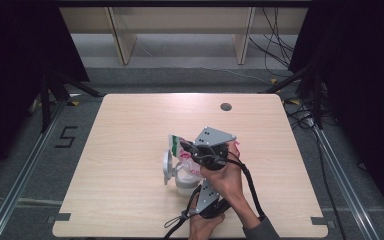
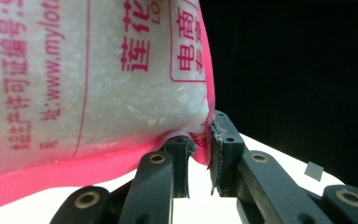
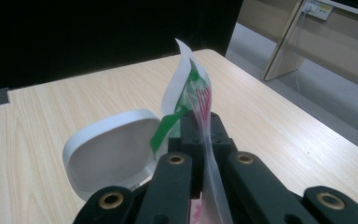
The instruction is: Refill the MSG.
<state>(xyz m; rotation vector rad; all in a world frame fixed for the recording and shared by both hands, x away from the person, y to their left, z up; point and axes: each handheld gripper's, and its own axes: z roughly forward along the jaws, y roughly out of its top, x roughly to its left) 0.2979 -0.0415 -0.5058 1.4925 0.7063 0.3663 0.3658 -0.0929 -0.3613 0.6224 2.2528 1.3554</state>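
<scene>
From the high view, we hold the bag (image 1: 181, 150) over the white container (image 1: 180, 176), at 6 o'clock of the tabletop (image 1: 130, 150). Left hand-held gripper (image 2: 198, 154) clamps a bottom corner – right hand-held gripper (image 3: 200, 126) pinches its top. Next we tip, pouring steadily.

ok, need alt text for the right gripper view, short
The right tongs are shut on the thin top edge of a plastic bag printed green and pink, standing upright between the black jaws. Behind it a white container lid sits on the wooden table.
</scene>
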